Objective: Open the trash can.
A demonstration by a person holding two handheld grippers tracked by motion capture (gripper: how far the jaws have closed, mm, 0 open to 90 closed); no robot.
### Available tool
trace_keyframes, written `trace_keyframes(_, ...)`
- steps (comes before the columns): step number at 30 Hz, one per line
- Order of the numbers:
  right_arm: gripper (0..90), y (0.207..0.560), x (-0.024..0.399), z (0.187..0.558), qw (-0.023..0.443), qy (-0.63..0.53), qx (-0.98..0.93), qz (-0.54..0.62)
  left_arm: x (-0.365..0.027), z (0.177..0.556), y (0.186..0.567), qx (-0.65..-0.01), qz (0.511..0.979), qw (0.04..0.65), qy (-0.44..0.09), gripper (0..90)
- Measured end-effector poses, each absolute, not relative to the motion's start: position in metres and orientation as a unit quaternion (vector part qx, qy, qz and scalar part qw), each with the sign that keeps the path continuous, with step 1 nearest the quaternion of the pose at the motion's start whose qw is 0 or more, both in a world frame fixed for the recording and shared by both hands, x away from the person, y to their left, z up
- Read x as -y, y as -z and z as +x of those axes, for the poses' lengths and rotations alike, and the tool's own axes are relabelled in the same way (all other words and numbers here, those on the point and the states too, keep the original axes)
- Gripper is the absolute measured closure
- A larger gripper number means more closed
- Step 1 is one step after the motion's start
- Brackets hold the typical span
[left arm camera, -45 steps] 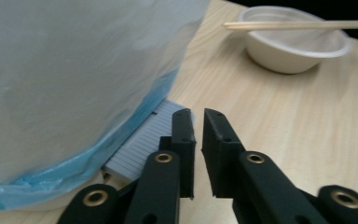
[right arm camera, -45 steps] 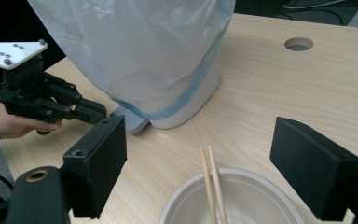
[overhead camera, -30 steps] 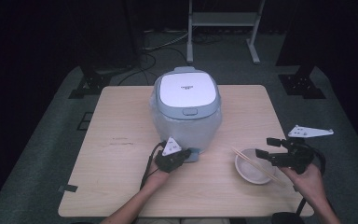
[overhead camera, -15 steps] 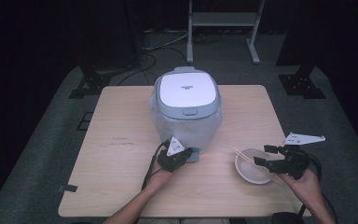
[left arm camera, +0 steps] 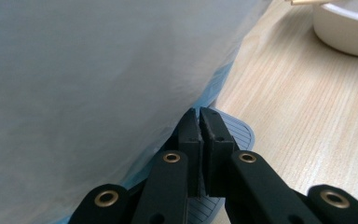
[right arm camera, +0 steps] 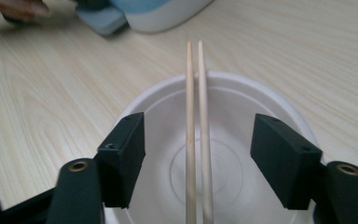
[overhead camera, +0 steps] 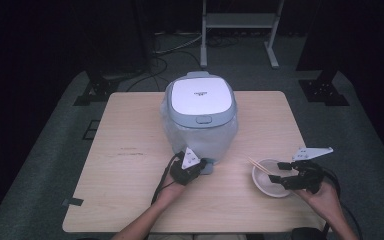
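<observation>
I'm bringing my right gripper over the white bowl near the table's right edge, its jaws closing in on either side of the chopsticks without touching them; their near ends are cut off. My left gripper is sitting pressed shut against the rice cooker's base tab, which the jaws partly hide.

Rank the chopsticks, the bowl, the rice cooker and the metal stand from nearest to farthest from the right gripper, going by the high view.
From the right gripper:
1. Chopsticks and bowl: both right under its open jaws, too close to call.
2. Rice cooker: up and to the left, mid-table.
3. Metal stand: on the floor beyond the table's far edge.
</observation>
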State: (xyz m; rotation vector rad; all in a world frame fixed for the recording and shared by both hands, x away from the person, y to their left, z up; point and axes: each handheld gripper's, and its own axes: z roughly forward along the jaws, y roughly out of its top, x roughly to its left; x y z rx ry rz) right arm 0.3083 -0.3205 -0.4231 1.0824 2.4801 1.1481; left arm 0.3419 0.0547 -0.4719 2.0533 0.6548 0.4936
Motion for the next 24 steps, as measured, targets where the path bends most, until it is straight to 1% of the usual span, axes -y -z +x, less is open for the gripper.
trace_keyframes(2, 38.3, 0.4271, 0.3170, 0.3100, 0.102, -0.373, -0.850, 0.358, -0.0525, 0.3403, 0.4716, -0.255, 0.834, 0.440, -0.214, 88.5)
trace_keyframes(10, 43.3, 0.4317, 0.3104, 0.3160, 0.101, -0.341, -0.868, 0.347, -0.0508, 0.3398, 0.4711, -0.247, 0.839, 0.433, -0.220, 88.6)
trace_keyframes(24, 43.3, 0.4316, 0.3107, 0.3180, 0.095, -0.343, -0.869, 0.343, -0.0497, 0.3369, 0.4726, -0.239, 0.839, 0.430, -0.235, 88.7)
